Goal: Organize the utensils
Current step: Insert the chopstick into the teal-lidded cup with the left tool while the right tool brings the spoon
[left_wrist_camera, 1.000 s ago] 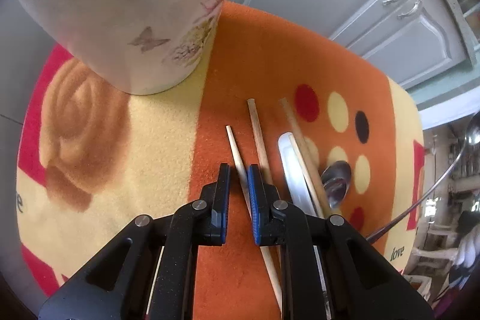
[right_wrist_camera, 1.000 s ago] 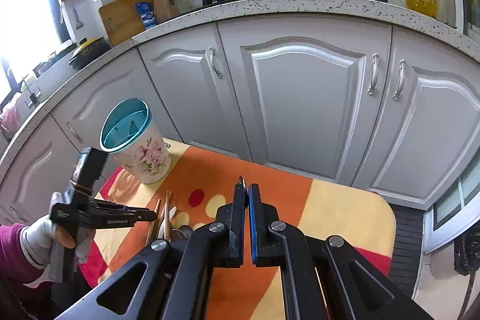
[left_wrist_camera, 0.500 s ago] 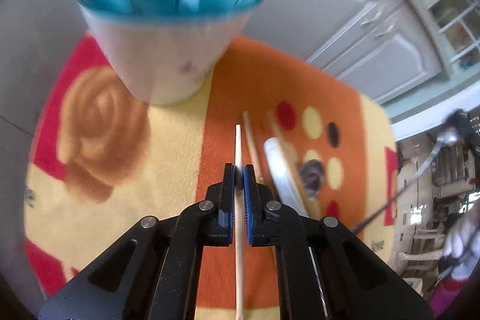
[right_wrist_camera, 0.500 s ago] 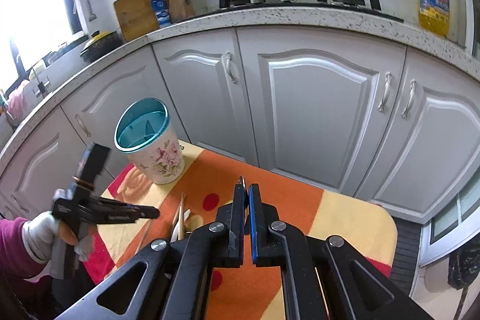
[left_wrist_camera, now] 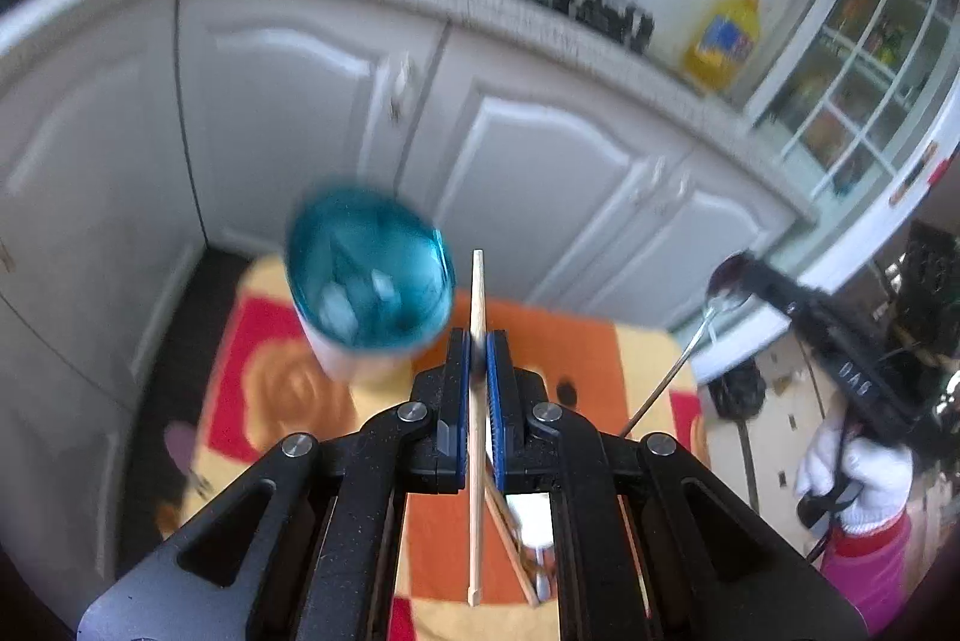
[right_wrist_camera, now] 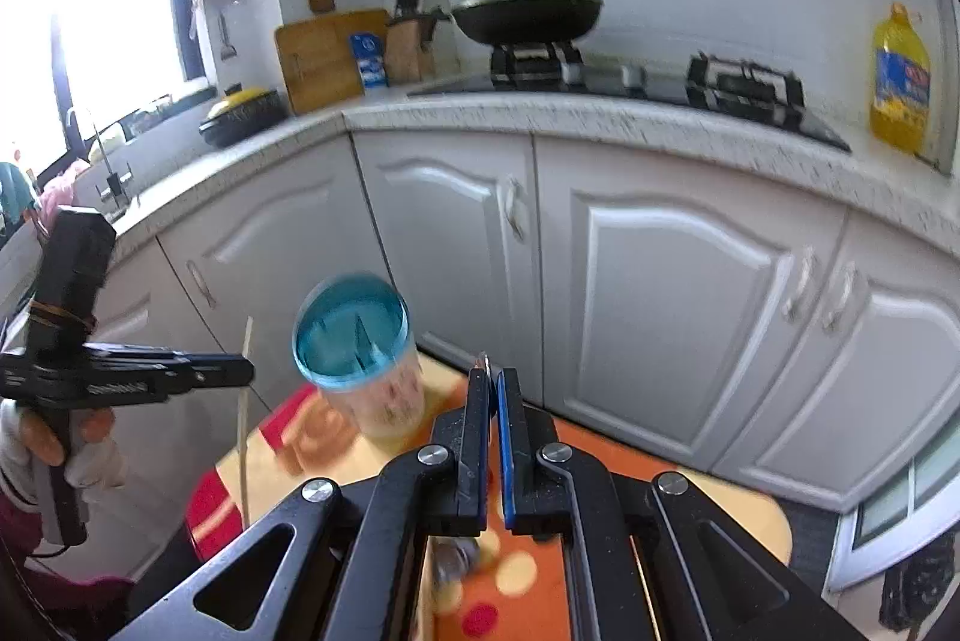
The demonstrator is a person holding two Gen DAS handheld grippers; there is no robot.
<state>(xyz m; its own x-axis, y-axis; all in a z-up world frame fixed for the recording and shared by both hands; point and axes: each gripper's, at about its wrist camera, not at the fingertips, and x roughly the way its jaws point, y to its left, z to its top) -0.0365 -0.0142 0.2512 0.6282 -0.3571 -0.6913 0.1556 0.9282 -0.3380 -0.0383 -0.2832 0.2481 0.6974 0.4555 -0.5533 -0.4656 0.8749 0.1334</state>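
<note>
My left gripper (left_wrist_camera: 477,350) is shut on a wooden chopstick (left_wrist_camera: 477,281), held upright and lifted above the mat, just right of the blue-rimmed floral holder cup (left_wrist_camera: 367,281). In the right wrist view the same chopstick (right_wrist_camera: 245,401) hangs from the left gripper (right_wrist_camera: 240,371), left of the cup (right_wrist_camera: 351,335). My right gripper (right_wrist_camera: 491,383) is shut on a metal spoon; only its thin handle tip (right_wrist_camera: 485,360) shows there. In the left wrist view the spoon (left_wrist_camera: 729,284) is held up at the right. More chopsticks (left_wrist_camera: 510,539) lie on the mat below.
An orange, red and yellow patterned mat (left_wrist_camera: 570,359) covers a small table. White cabinet doors (right_wrist_camera: 660,281) stand close behind it. A counter with a stove, a pan (right_wrist_camera: 528,14) and a yellow oil bottle (right_wrist_camera: 900,83) runs above.
My left gripper closed on a chopstick lying on the mat, lifted it and tilted up toward the cup. The right gripper rose a little, still shut on the spoon.
</note>
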